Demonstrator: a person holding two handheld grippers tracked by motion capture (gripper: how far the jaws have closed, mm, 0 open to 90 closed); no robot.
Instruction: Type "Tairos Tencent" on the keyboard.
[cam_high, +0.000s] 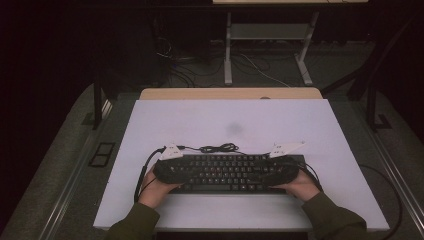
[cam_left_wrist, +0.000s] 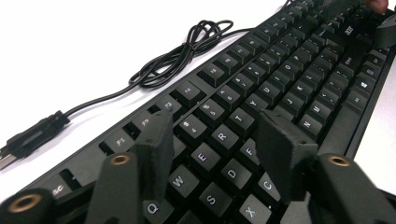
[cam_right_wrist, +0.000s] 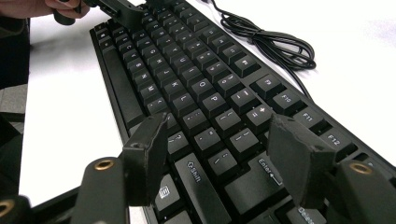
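Note:
A black keyboard lies on the white table top, close to the front edge. Its black cable is coiled just behind it, ending in a USB plug. My left gripper rests low over the keyboard's left end, jaws apart above the letter keys, with nothing pinched between them. My right gripper is over the right end, jaws apart above the Enter and Shift keys, also gripping nothing. In the right gripper view the left gripper sits at the keyboard's far end.
The cable coil lies on bare white surface beyond the keyboard. A wooden strip edges the table's far side. Past it stand a grey desk frame and loose floor cables.

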